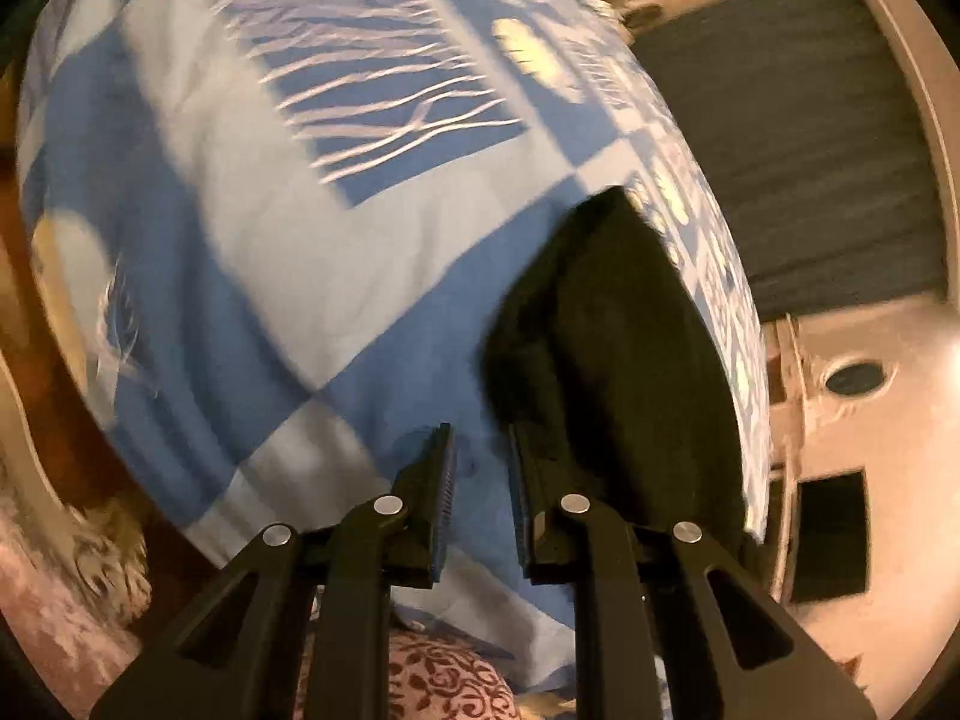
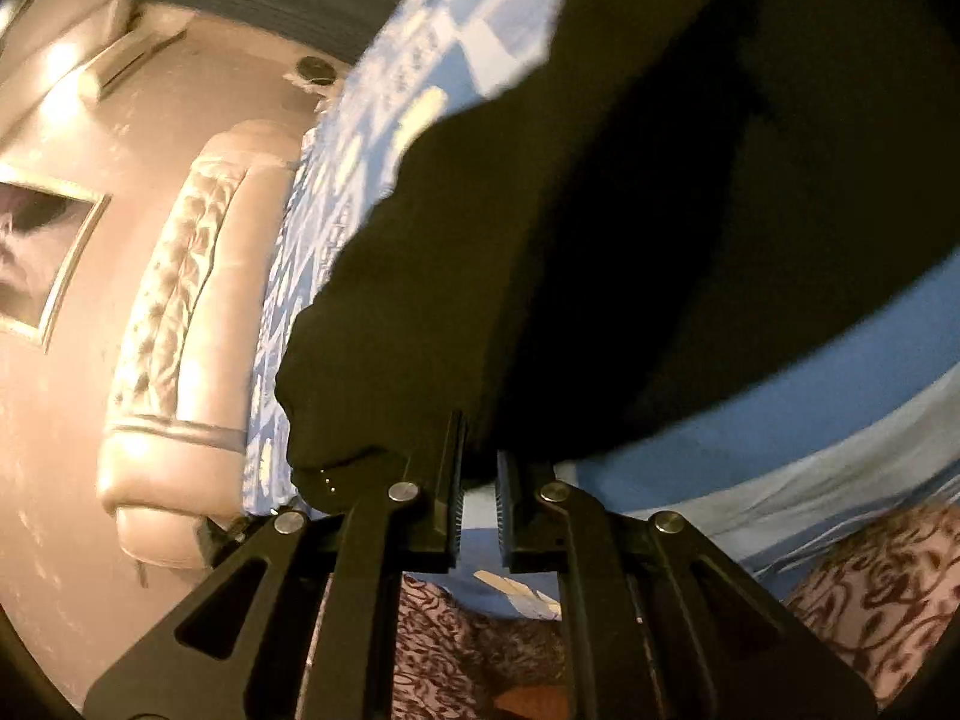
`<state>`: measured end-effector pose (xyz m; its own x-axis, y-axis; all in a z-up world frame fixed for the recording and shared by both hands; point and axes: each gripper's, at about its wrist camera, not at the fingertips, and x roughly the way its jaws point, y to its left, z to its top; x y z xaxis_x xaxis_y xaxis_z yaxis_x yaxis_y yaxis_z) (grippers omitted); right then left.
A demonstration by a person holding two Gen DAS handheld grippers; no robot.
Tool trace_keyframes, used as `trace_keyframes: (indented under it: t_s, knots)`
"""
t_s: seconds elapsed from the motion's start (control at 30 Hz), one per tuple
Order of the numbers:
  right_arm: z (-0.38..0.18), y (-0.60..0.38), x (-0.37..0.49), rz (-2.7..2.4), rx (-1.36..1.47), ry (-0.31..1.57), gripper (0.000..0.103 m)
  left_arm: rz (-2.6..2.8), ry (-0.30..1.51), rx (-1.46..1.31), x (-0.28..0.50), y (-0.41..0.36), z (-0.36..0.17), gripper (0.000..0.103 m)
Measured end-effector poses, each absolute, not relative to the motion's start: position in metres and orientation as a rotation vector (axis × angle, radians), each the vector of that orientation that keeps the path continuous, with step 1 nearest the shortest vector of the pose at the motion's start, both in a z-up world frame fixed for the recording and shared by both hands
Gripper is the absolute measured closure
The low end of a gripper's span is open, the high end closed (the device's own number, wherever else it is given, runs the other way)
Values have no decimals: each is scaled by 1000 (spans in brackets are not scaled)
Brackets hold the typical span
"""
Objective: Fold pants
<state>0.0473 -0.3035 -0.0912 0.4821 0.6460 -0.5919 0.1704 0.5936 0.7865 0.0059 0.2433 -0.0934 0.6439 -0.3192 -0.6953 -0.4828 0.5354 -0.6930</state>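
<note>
Black pants point(image 1: 618, 324) lie on a blue and white patterned bedspread point(image 1: 252, 252), reaching toward the bed's right edge. My left gripper point(image 1: 480, 450) is open and empty, its fingers just left of the pants' near edge, above the bedspread. In the right wrist view the pants point(image 2: 600, 240) fill the middle and upper right. My right gripper point(image 2: 478, 462) is open with a narrow gap, its fingertips at the pants' near edge. Whether fabric sits between the fingers is hidden in shadow.
The bed's right edge drops to a beige floor point(image 1: 870, 432). A padded beige cushion or headboard piece point(image 2: 180, 324) lies beside the bed. A dark striped rug point(image 1: 798, 162) lies beyond. A maroon floral fabric point(image 2: 870, 588) covers the near side.
</note>
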Motion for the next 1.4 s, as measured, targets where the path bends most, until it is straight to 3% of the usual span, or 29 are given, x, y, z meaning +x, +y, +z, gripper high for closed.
trace_keyframes:
  t_s: [0.17,0.27,0.53,0.57,0.67,0.8,1.03,1.33,1.4]
  knots:
    - [-87,-299,49,343,884,1029,95,-3,873,-1006,18,223,-76,83]
    - [-90,-297,51,343,896,1041,93,-28,858,-1009,30,216,-73,58]
    - [-97,-296,51,340,945,1050,91,-18,828,-1099,48,217,-88,56]
    - [-98,-297,51,340,949,1050,91,-19,822,-1097,51,216,-87,57]
    - [-101,-296,50,339,964,1052,91,-40,827,-1068,61,211,-84,96]
    - [-99,-296,49,345,953,1044,91,-9,819,-1147,52,218,-91,96]
    - [-77,-296,42,373,924,993,95,-33,750,-1031,28,226,-51,96]
    - [-103,-298,34,342,988,1057,95,-1,836,-1085,26,236,-96,95]
    - [-102,-300,37,349,989,1066,93,-17,843,-1083,26,238,-96,91]
